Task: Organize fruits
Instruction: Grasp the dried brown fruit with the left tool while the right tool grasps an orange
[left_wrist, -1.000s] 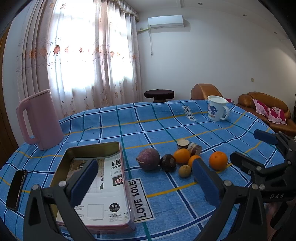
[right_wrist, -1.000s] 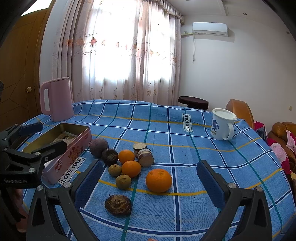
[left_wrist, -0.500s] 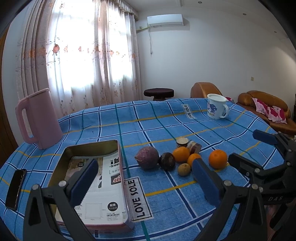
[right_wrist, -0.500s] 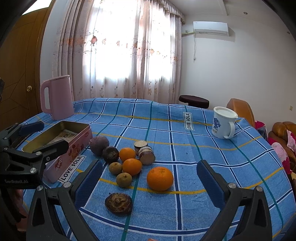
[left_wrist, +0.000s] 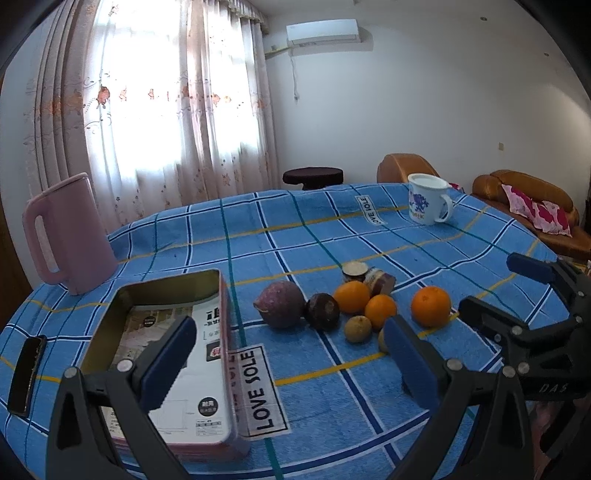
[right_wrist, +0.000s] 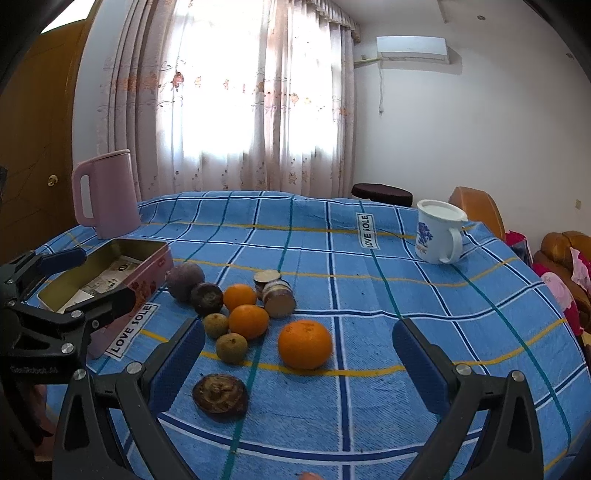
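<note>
Several fruits lie clustered on the blue checked tablecloth (right_wrist: 388, 332): a large orange (right_wrist: 305, 344) (left_wrist: 431, 306), two smaller oranges (right_wrist: 248, 321), a purple round fruit (left_wrist: 280, 304) (right_wrist: 184, 280), a dark passion fruit (left_wrist: 322, 311), small brownish fruits (right_wrist: 231, 347) and a dark wrinkled one (right_wrist: 220, 396). A pink tin box (left_wrist: 166, 343) (right_wrist: 110, 273) lies open to their left. My left gripper (left_wrist: 288, 354) is open and empty, hovering between box and fruits. My right gripper (right_wrist: 299, 358) is open and empty, just before the large orange.
A pink kettle (left_wrist: 66, 236) stands at the back left. A white mug with blue flowers (right_wrist: 439, 232) stands at the back right. A dark phone (left_wrist: 26, 369) lies near the left table edge. Brown sofas (left_wrist: 528, 206) are beyond the table.
Both grippers have drifted slightly forward toward the fruits. Both stay open and nothing on the table has moved.
</note>
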